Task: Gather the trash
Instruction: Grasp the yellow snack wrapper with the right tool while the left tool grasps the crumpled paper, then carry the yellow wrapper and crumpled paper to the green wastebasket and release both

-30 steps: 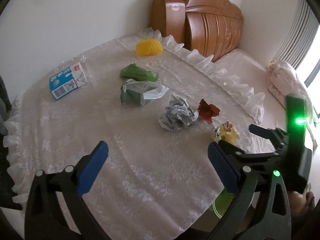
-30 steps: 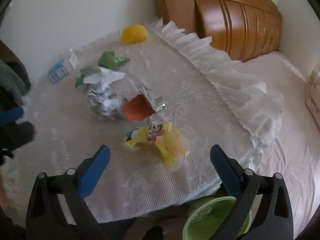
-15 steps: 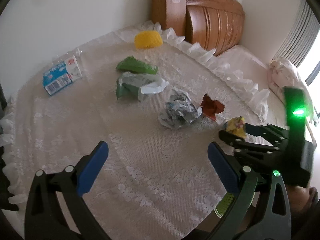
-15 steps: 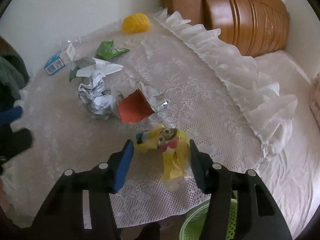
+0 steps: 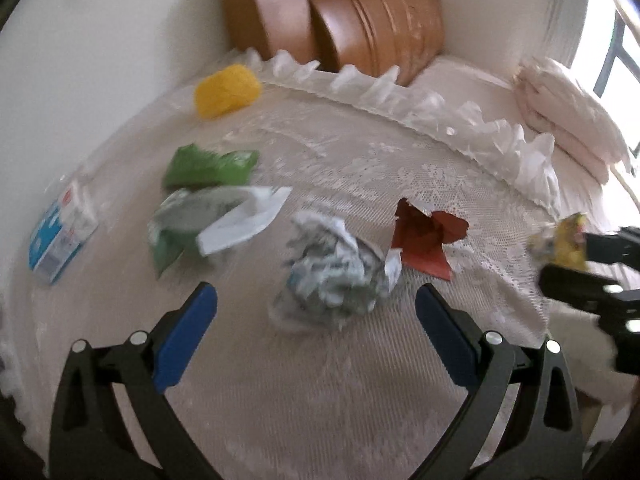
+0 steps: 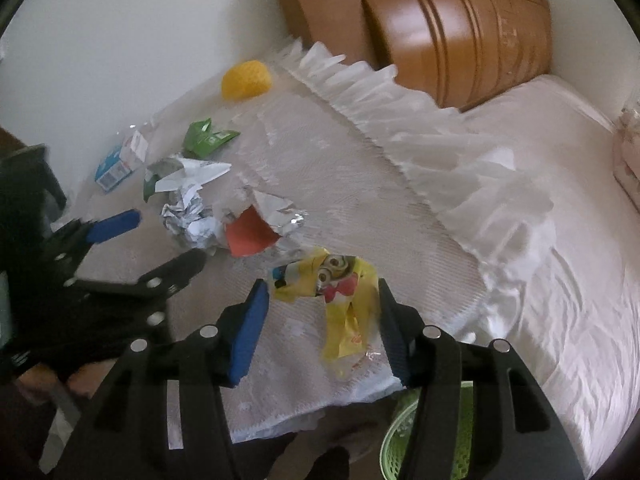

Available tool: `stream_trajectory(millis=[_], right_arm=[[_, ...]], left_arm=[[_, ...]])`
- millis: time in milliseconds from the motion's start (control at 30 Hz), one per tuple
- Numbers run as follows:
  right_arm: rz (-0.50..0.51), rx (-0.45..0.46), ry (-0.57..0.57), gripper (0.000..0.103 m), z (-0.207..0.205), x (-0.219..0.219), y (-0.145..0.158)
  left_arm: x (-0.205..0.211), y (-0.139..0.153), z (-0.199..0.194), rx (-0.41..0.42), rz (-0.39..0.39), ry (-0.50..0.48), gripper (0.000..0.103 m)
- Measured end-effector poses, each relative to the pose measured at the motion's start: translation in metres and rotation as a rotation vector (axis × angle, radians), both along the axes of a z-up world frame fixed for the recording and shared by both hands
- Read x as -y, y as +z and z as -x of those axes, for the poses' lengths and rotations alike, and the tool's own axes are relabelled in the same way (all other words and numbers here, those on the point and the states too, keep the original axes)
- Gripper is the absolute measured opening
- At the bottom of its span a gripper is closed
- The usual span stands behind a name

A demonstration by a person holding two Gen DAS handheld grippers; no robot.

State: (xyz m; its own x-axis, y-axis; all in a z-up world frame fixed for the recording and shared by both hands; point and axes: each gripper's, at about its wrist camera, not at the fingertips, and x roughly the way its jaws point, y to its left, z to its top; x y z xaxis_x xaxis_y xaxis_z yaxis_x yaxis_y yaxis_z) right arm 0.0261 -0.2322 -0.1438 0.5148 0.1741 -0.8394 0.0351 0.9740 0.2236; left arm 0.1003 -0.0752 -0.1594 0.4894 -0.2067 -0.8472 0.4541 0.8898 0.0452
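Note:
Trash lies on a lace-covered round table (image 5: 320, 380). My left gripper (image 5: 316, 294) is open, its blue pads on either side of a crumpled paper ball (image 5: 332, 280) just ahead of them. A torn red wrapper (image 5: 428, 240) lies to the right of the ball. My right gripper (image 6: 320, 300) is shut on a yellow cartoon wrapper (image 6: 332, 280), which hangs between its pads near the table's edge. In the left wrist view that yellow wrapper (image 5: 564, 240) shows at the far right, in black fingers. In the right wrist view the left gripper (image 6: 160, 240) is beside the paper ball (image 6: 192, 220).
Farther back lie a green wrapper (image 5: 208, 168), a white-and-green bag (image 5: 212, 220), a blue carton (image 5: 60, 240) and a yellow lump (image 5: 226, 90). A green basket (image 6: 436, 440) stands below the table's edge. A wooden headboard (image 6: 460, 32) and a bed (image 6: 560, 240) are to the right.
The right gripper has shut on the yellow wrapper and raised it a little. The left gripper has sunk and moved forward until its open pads flank the paper ball.

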Motion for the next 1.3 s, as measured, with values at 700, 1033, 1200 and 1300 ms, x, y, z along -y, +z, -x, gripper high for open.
stream_trajectory(millis=[700,1033,1200,1300], right_arm=[[-0.074,0.021,-0.034,0.054,0.019,-0.005,0.018],[-0.124,0.052,0.111,0.054,0.02,-0.053,0.028],[-0.139,0.058,0.138,0.054,0.03,-0.064,0.031],[-0.142,0.063,0.136,0.054,0.038,-0.064,0.033]], left_arm=[[-0.037,0.014,0.019,-0.047,0.112,0.032,0.054],[-0.091,0.053,0.078,-0.026,0.172,0.245,0.054],[-0.092,0.06,0.097,-0.017,0.163,0.252,0.054],[-0.086,0.063,0.103,-0.011,0.156,0.233,0.054]])
